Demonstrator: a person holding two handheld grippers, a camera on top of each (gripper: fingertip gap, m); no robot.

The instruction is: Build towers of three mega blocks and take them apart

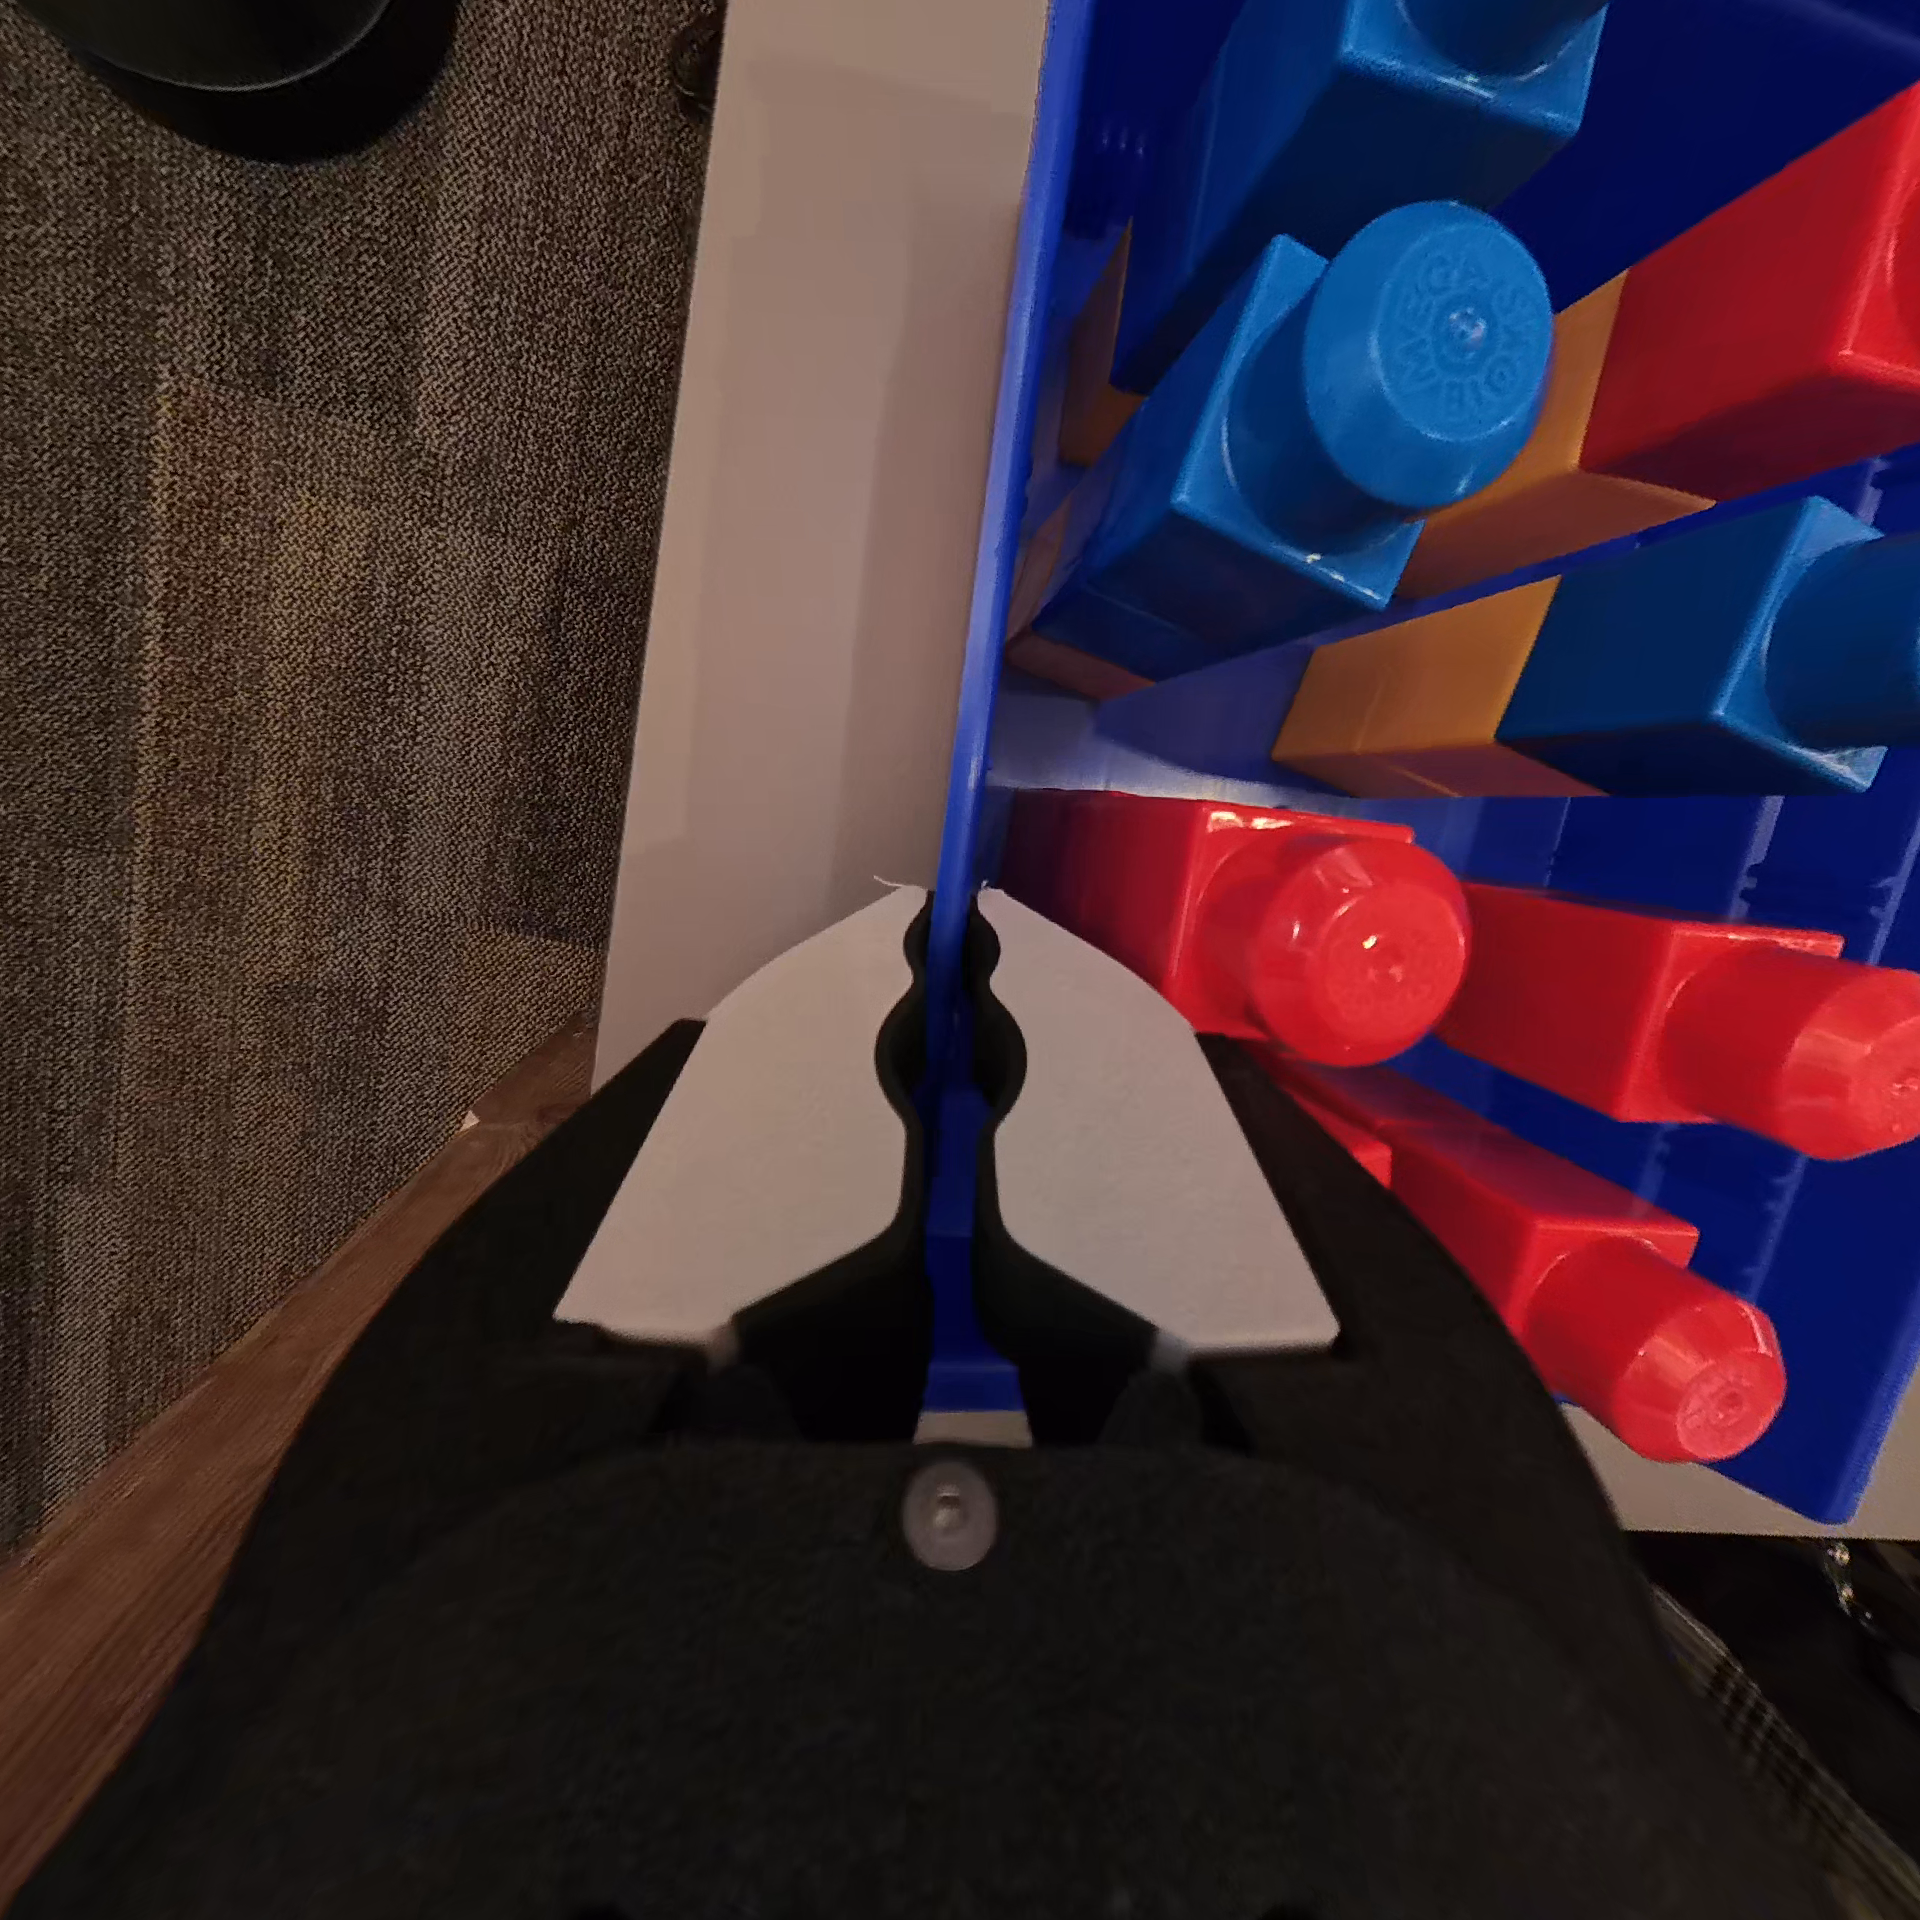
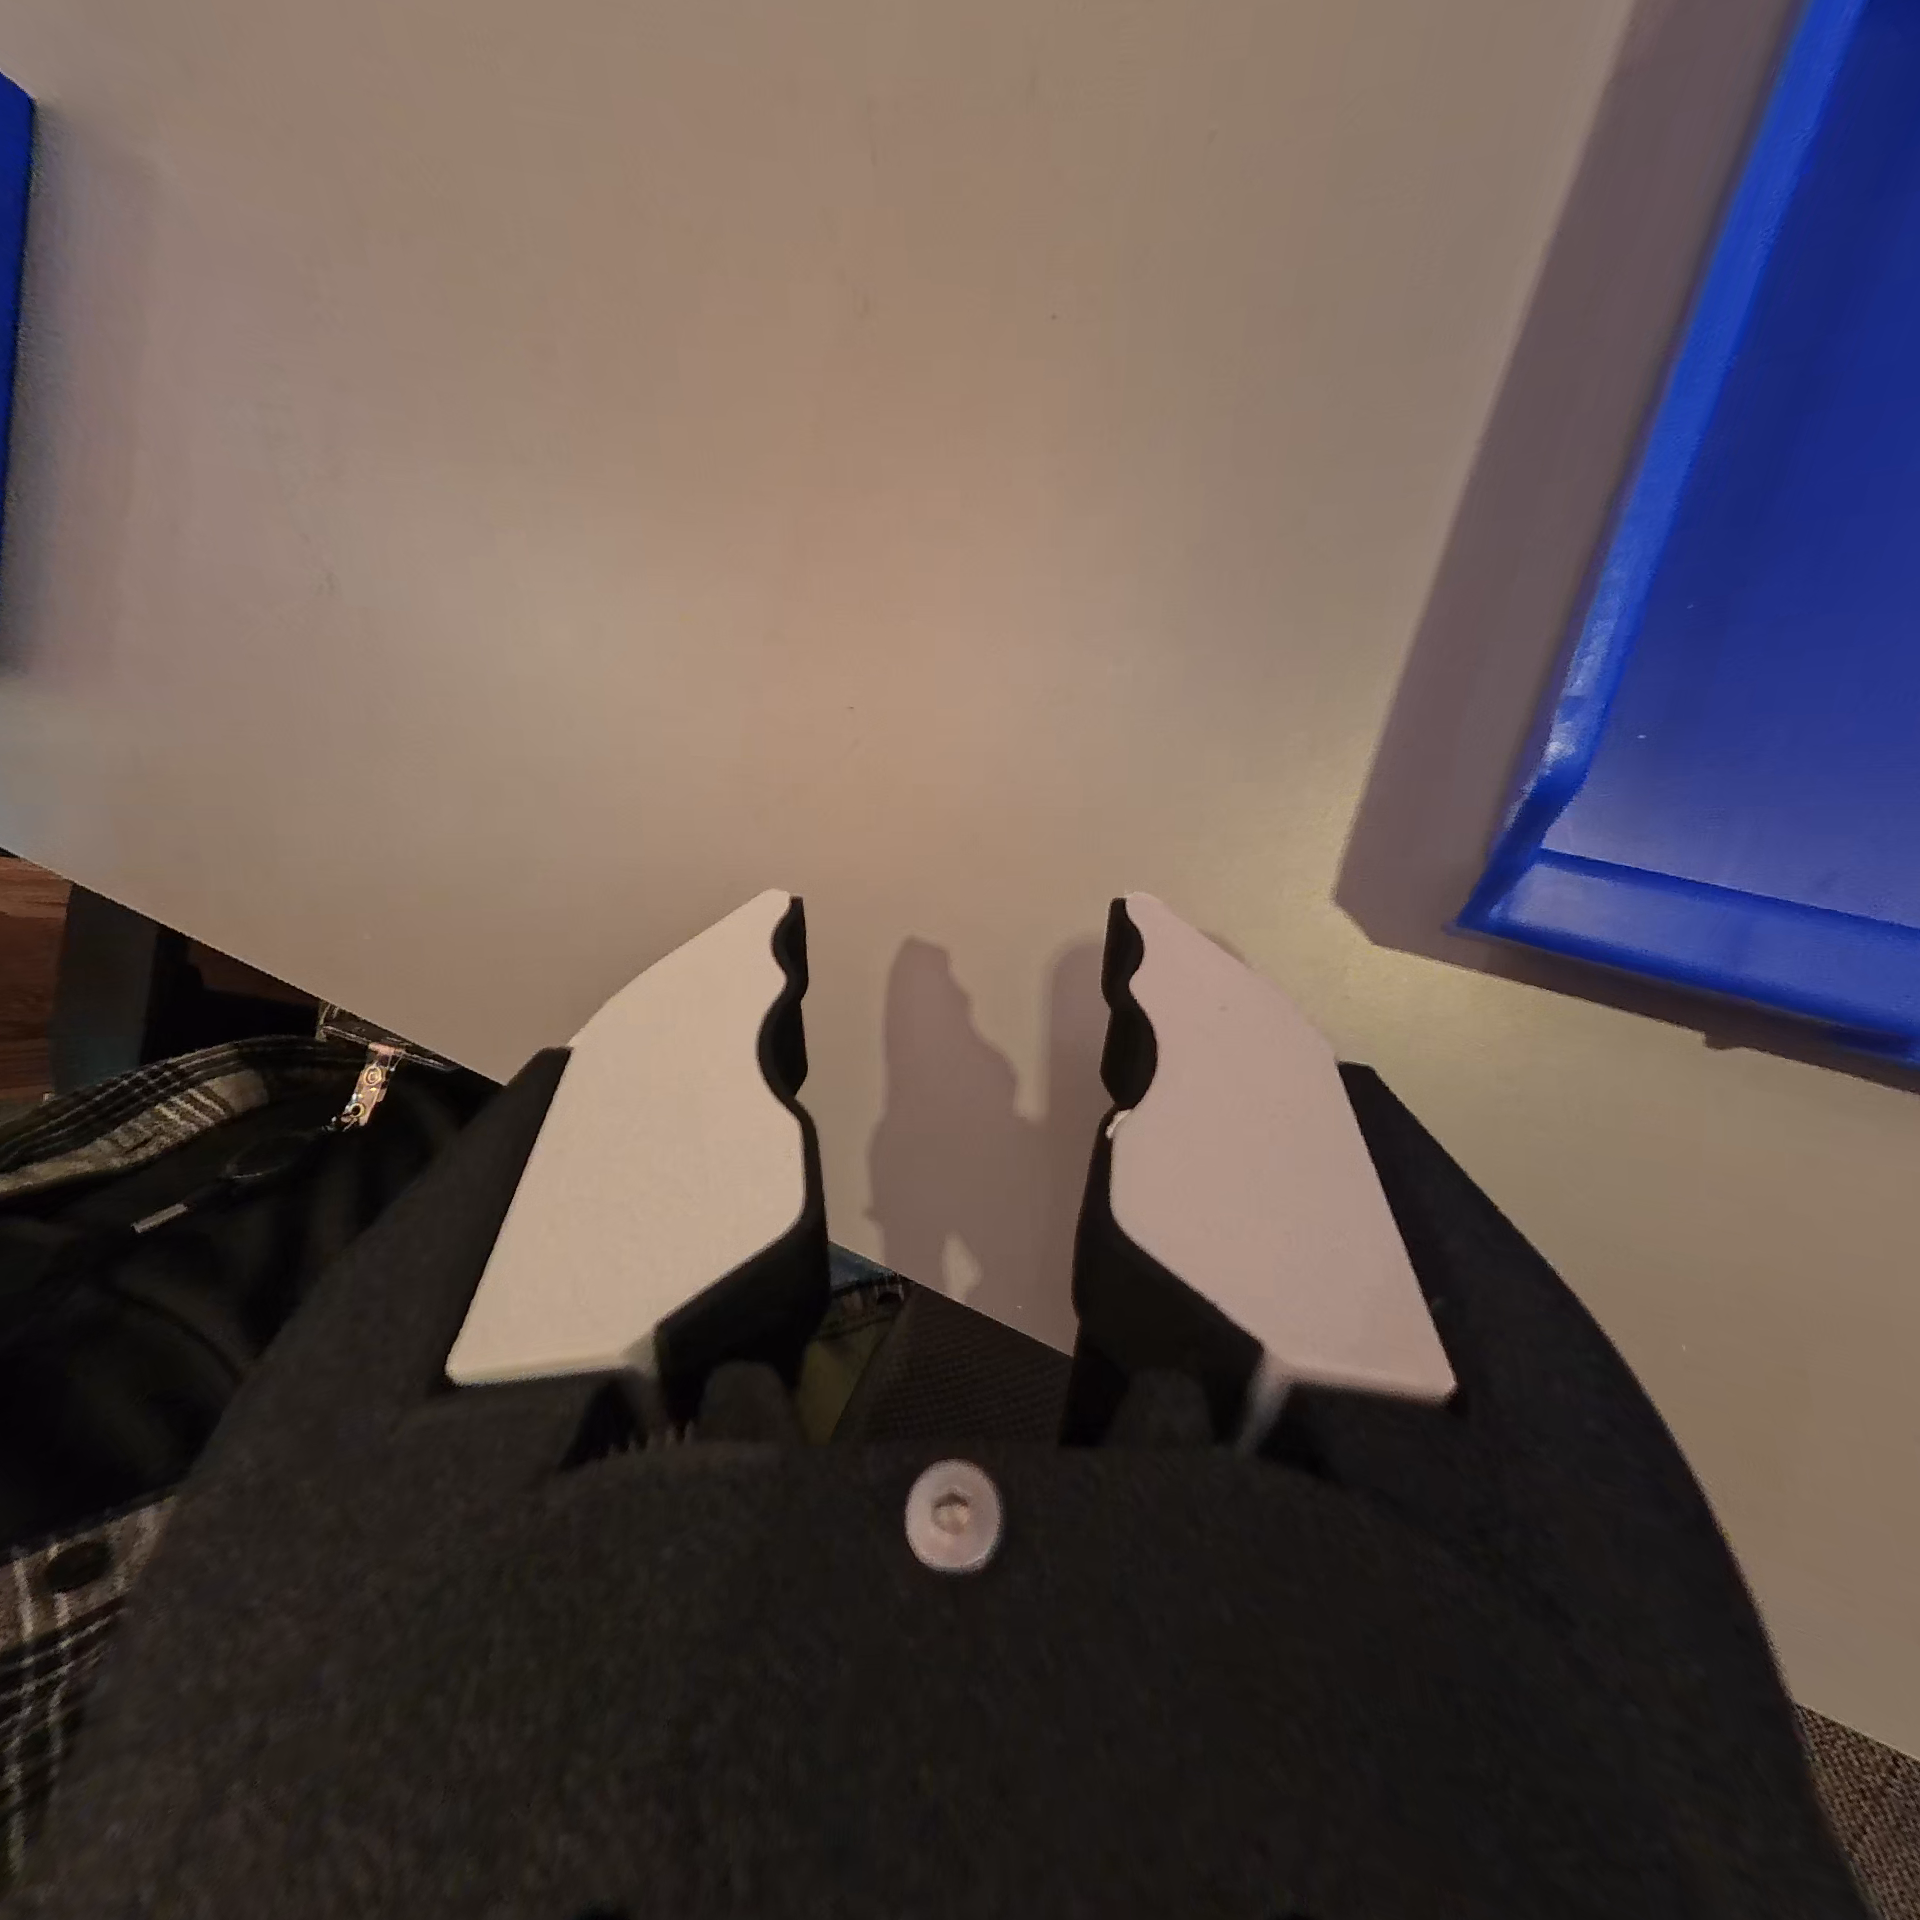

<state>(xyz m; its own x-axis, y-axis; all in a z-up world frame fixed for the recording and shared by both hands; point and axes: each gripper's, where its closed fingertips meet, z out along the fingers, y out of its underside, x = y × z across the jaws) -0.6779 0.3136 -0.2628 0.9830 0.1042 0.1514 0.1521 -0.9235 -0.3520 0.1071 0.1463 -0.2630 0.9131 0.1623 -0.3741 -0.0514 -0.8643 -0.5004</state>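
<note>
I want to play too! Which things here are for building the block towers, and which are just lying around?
For the job:
- blue blocks
- red blocks
- orange blocks
- blue bin, its wall pinched by the left gripper
- right gripper, fingers apart
- second blue bin

Just lying about:
- plaid shirt
- carpet

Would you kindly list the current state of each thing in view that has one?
left gripper: shut on blue bin wall
right gripper: open, empty, over the table
blue bin: holds towers
block towers: assembled, upright
second blue bin: visible part empty
</note>
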